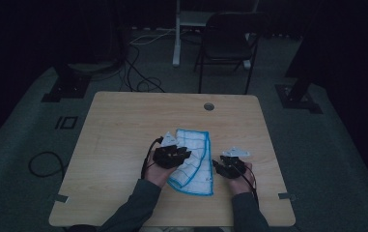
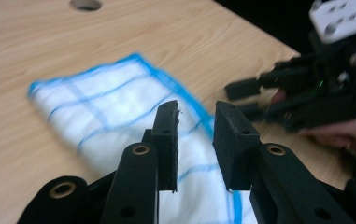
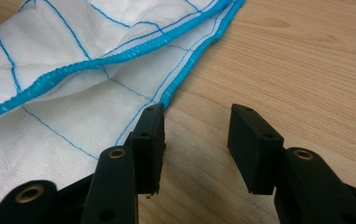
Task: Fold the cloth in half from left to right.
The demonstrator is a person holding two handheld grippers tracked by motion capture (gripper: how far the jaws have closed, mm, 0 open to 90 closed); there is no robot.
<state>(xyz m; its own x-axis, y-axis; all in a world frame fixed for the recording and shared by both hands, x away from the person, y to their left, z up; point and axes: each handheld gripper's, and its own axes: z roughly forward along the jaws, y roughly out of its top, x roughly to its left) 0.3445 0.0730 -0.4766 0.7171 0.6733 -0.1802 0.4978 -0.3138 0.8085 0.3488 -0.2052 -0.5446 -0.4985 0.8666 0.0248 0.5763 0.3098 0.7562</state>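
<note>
On the near middle of the light wooden table (image 1: 123,125) lies a white cloth with blue grid lines and blue hem (image 1: 193,162), folded lengthwise into a strip. The left gripper (image 1: 181,155) hovers over it, jaws parted, empty. The right gripper (image 1: 219,166) waits just right of the hem, jaws apart, empty. Another fold probably remains. A black folding chair (image 1: 227,43) stands beyond the table, and nothing obstructs.

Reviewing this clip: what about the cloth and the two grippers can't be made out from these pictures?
- High view: the left gripper covers the cloth's left edge; dim light hides both grippers' jaw gaps.
- Left gripper view: the cloth is blurred, so its fold layers are unclear; its near part runs behind the jaws and off the bottom edge.
- Right gripper view: the cloth is cut off at the top and left edges; whether the right gripper touches its hem is unclear.
</note>
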